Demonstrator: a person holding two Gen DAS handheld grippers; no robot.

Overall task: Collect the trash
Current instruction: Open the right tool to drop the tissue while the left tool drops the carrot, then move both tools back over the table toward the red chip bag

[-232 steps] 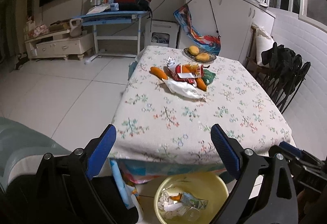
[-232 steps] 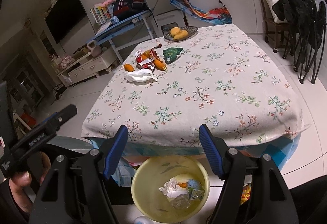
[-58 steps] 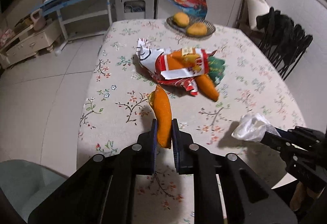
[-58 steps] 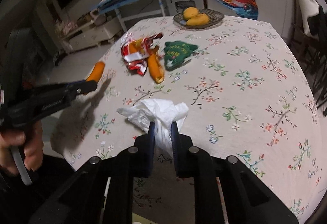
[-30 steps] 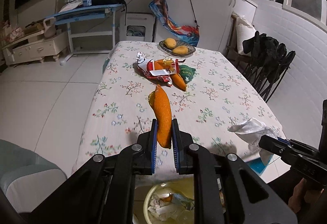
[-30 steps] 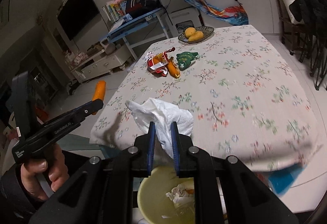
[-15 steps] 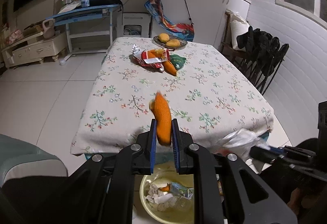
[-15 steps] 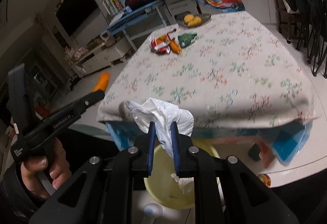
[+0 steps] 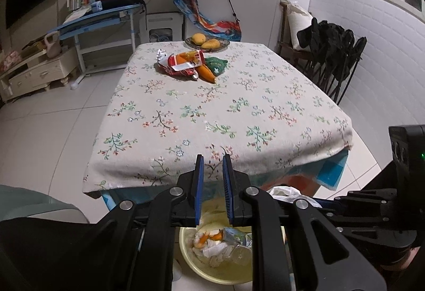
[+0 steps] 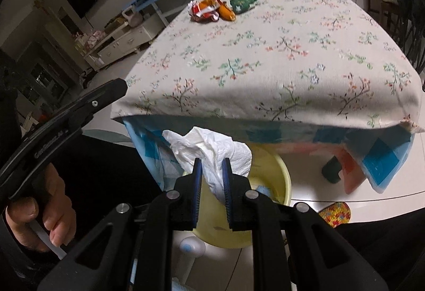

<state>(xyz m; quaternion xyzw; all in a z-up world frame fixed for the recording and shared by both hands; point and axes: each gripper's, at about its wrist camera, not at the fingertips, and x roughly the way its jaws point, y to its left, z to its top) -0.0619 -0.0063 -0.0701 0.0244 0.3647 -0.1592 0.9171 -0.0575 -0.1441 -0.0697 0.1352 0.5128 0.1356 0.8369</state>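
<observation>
Here two grippers are at work over one yellow bin [image 9: 191,261] on the floor at the near edge of the table [image 9: 265,115]. The right gripper [image 10: 212,166] has its fingers pinched narrow on one crumpled white plastic bag [image 10: 212,150], which hangs just above the bin's mouth, in front of the overhanging tablecloth. The left gripper [image 9: 211,171] holds nothing: its fingers stand narrow, almost together, with only cloth and bin seen through the gap.

Inside the bin lie one orange peel piece [image 9: 209,236], white crumpled paper and a silvery wrapper, all heaped together. Far up the table remain one red snack wrapper [image 9: 180,66], one orange peel [image 9: 207,73] touching it, and one green packet [image 9: 216,65] just beside. One dish with two mangoes [image 9: 207,42] sits at the far edge.

A hand [image 10: 39,214] grips the left tool's handle. Black folded chairs [image 9: 334,52] stand beside the table on the right.
</observation>
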